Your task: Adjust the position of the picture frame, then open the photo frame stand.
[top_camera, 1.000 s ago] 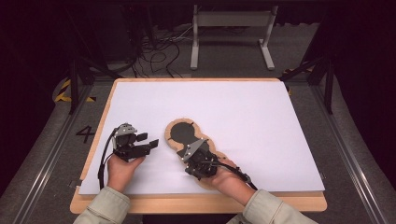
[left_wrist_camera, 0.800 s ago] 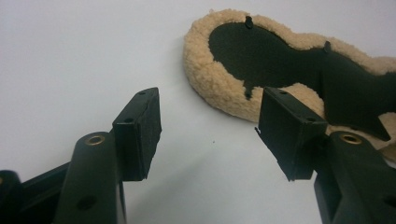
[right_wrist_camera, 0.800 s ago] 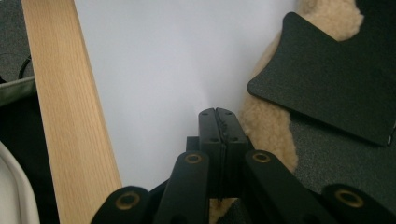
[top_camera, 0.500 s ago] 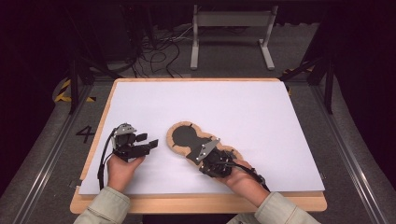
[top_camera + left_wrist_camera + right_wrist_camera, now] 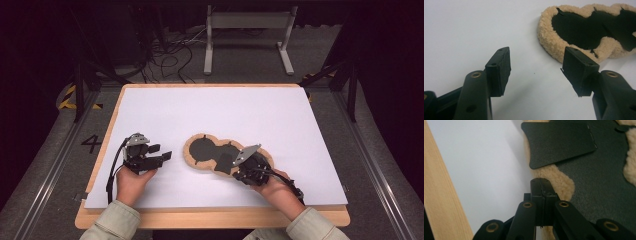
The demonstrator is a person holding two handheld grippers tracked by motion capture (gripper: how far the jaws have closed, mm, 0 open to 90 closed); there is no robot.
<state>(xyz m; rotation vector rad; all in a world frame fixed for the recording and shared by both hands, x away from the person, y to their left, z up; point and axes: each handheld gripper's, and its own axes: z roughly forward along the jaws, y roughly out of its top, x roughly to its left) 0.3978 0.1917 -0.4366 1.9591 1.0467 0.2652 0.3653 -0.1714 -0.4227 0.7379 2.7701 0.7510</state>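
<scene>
Left gripper (image 5: 161, 155) gapes wide at lower left; right gripper (image 5: 541, 185) – jaws pressed together – overlaps the fleece pad's (image 5: 192, 161) edge.

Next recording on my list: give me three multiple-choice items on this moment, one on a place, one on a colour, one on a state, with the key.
1. Where does the tan fleece-edged pad with the black inside lie?
A. on the white sheet
B. on the floor
C. on the metal stand

2. What colour is the pad's fluffy rim?
A. blue
B. tan
C. red

3. How do the jaws of the left gripper stand?
A. pressed together
B. clamped on the pad
C. apart, with nothing between

Key: 1 A, the high view shows the pad on the white sheet that covers the table. 2 B, the left gripper view shows tan fleece. 3 C, white sheet shows through the gap between them.
</scene>
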